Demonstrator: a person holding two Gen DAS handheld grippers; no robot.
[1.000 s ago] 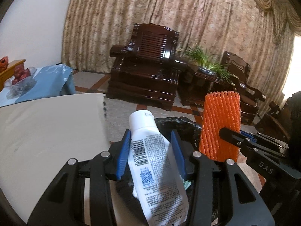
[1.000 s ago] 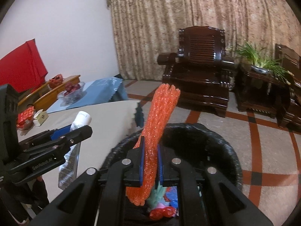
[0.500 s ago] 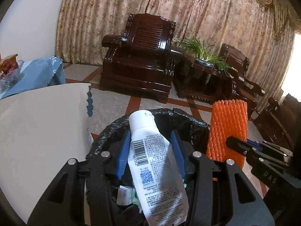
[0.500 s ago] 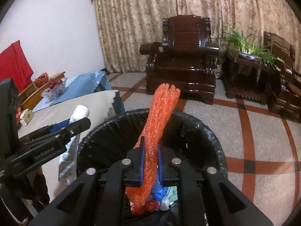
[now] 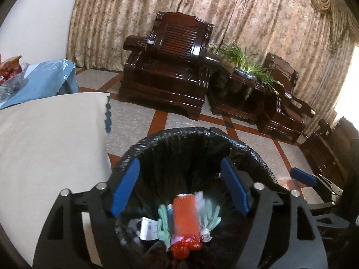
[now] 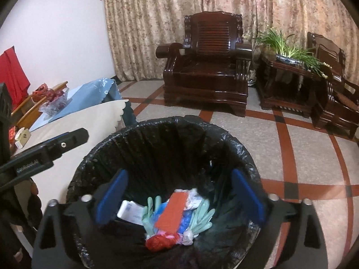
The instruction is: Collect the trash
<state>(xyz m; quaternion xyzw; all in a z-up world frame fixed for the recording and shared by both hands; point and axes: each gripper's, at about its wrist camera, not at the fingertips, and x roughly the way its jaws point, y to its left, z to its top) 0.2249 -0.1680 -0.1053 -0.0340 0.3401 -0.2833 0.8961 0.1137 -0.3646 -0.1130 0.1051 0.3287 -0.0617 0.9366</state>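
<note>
Both the left claw (image 5: 179,186) and the right claw (image 6: 179,195) hang over the mouth of the bin (image 6: 246,157), jaws opening with nothing between them, so each is released and its load lies below. In the bin's crinkled black plastic liner, the ribbed orange foam net (image 6: 171,210) rests flat on limp pale-green rubber gloves (image 6: 202,219), with the white tube (image 6: 131,211) near the left wall. Beyond stands the cream tabletop (image 5: 44,139), its corner just beside the bin so trash travels little.
</note>
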